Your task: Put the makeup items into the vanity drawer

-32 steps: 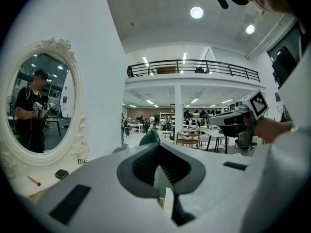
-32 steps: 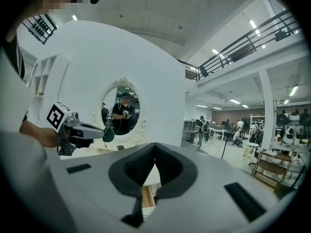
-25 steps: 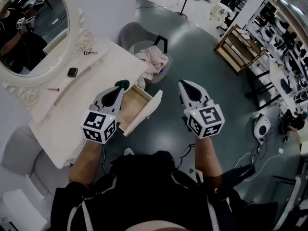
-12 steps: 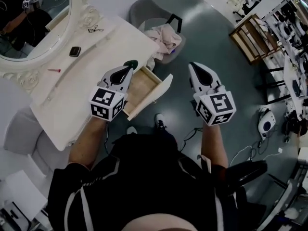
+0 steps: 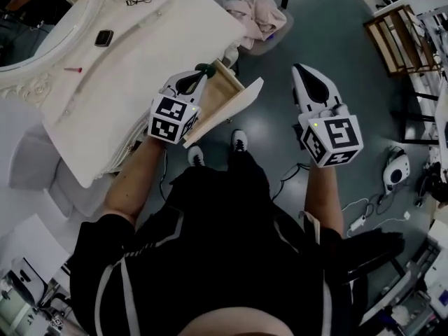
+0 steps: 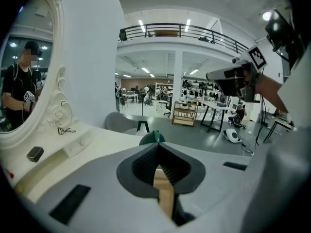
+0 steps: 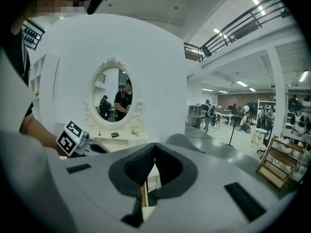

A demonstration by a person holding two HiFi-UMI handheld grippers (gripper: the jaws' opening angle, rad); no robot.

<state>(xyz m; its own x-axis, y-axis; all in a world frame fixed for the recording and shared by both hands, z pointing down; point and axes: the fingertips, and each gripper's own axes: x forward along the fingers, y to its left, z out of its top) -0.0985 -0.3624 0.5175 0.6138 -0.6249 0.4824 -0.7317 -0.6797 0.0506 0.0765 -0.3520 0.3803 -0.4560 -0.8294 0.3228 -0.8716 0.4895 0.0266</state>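
Observation:
The white vanity (image 5: 161, 54) has its drawer (image 5: 234, 107) pulled out, showing a wooden inside. My left gripper (image 5: 199, 73) is at the drawer's inner left end, shut on a small round green makeup item (image 5: 204, 67). That green item (image 6: 151, 138) pokes out past the closed tips of the left gripper (image 6: 156, 142). My right gripper (image 5: 306, 72) hangs over the grey floor to the right of the drawer, shut and holding nothing; the right gripper (image 7: 154, 144) points toward the vanity. A black compact (image 5: 103, 38), a thin red stick (image 5: 73, 69) and a black eyelash curler (image 5: 138, 1) lie on the vanity top.
An oval mirror (image 7: 112, 93) in an ornate white frame stands at the vanity's back. A grey chair with pink cloth (image 5: 260, 12) sits beyond the drawer. A wooden shelf unit (image 5: 395, 37) stands far right. The person's shoes (image 5: 238, 142) are below the drawer front.
The head view has swung, so the vanity and drawer now sit higher in frame. The left gripper has kept the green item by the drawer. Both grippers stayed shut.

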